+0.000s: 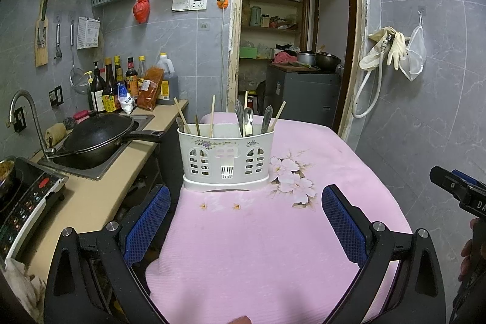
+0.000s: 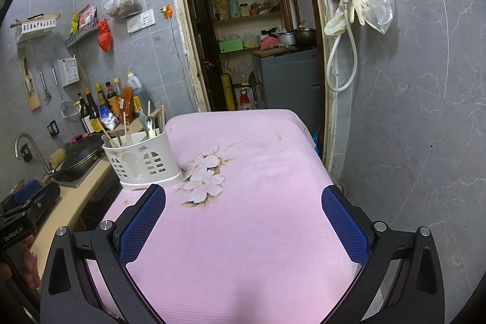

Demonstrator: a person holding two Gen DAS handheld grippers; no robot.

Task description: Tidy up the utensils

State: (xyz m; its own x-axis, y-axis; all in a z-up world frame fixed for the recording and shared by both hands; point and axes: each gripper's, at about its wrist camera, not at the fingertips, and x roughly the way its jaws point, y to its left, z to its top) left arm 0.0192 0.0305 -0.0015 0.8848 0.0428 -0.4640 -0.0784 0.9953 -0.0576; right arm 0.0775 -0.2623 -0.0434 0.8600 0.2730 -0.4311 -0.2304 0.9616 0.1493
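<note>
Left tongs (image 1: 246,220): we see both blue pads spread wide, nothing between them, hovering over the pink cloth.
Right tongs (image 2: 243,220): we note the same wide spread, holding nothing, above the bare pink cloth.
Worktop (image 1: 273,248): we record a pink cloth with a white flower print (image 1: 291,181); the print lies just beside the caddy at its 3 o'clock.
Utensil caddy (image 1: 226,161): white, perforated, upright on the cloth near the worktop's left edge; at 12 o'clock from the left tongs, at 10 o'clock from the right tongs (image 2: 142,161).
Chopsticks (image 1: 212,116): we see several standing tilted in the caddy's left and right compartments.
Spoon (image 1: 248,120): upright in the caddy's right half, bowl up, among other metal utensils we cannot tell apart.
Wok (image 1: 100,138): black, resting across the sink at 9 o'clock from the caddy.
Bottles (image 1: 121,84): grouped against the wall behind the wok.
</note>
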